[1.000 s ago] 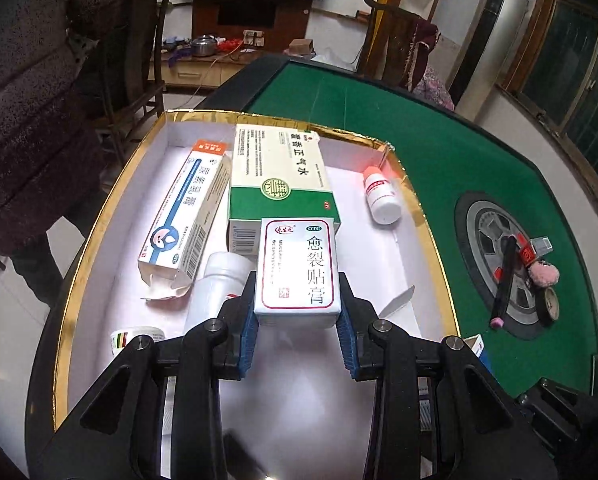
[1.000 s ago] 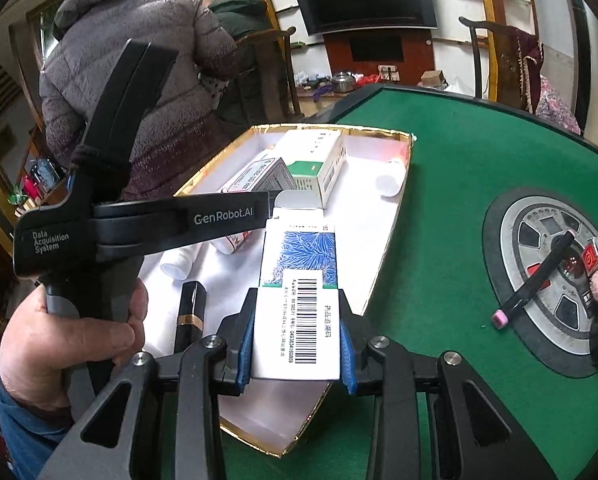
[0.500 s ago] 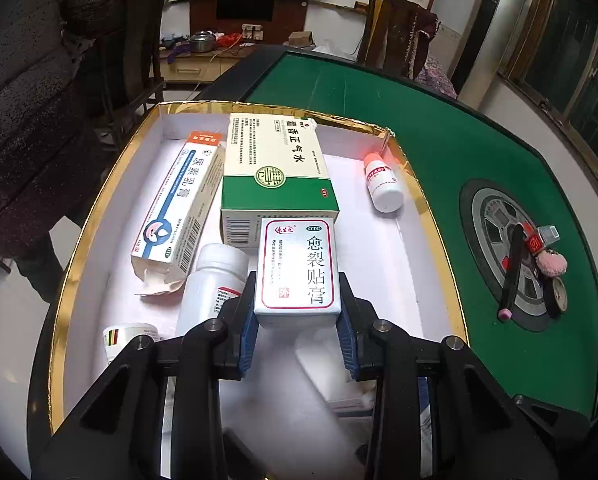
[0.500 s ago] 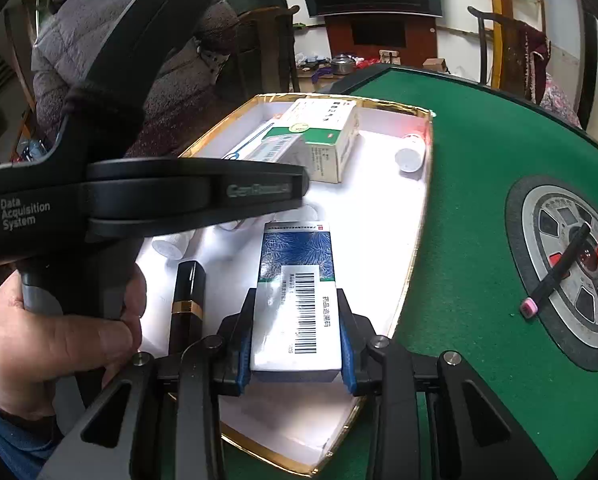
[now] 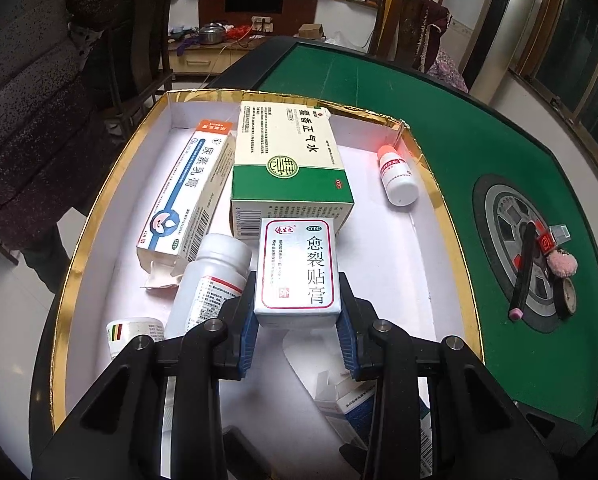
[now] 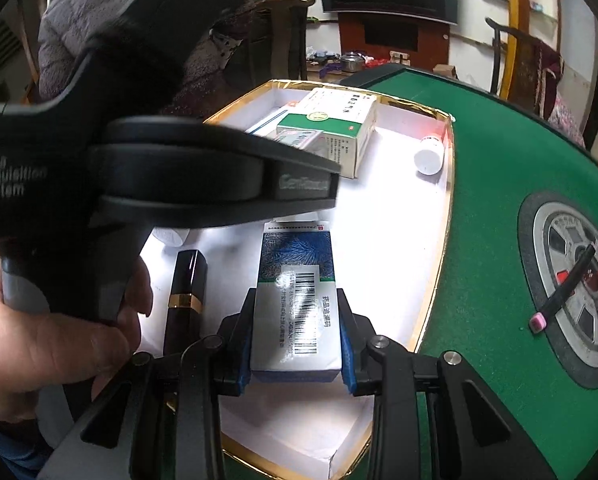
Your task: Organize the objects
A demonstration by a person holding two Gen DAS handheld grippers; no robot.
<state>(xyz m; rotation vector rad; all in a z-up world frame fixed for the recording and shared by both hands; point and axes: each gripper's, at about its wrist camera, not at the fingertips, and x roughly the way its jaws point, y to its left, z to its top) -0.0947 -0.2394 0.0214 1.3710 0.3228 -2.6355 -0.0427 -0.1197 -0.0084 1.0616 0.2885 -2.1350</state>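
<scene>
My left gripper [image 5: 297, 322] is shut on a small white box with a red-framed label [image 5: 297, 270], held over the gold-rimmed white tray [image 5: 99, 208]. My right gripper [image 6: 297, 350] is shut on a blue and white barcode box [image 6: 297, 300], low over the tray's near part [image 6: 431, 292]. The barcode box's end shows under the left gripper [image 5: 347, 408]. In the tray lie a green and white box [image 5: 291, 160], a long blue-striped box [image 5: 191, 188], a white bottle [image 5: 211, 284] and a small red-capped bottle [image 5: 397, 174]. The left gripper's body [image 6: 159, 172] crosses the right wrist view.
A black lipstick tube [image 6: 185, 300] lies in the tray beside the barcode box. A small labelled jar [image 5: 133, 334] sits at the tray's near left. On the green table's round centre plate [image 5: 511, 240] lie a black pen, tape roll and pink pompom. A person stands at left [image 5: 31, 80].
My right gripper has carried the barcode box down and further over the tray, so its end now shows below the left gripper. The left gripper keeps its box in place.
</scene>
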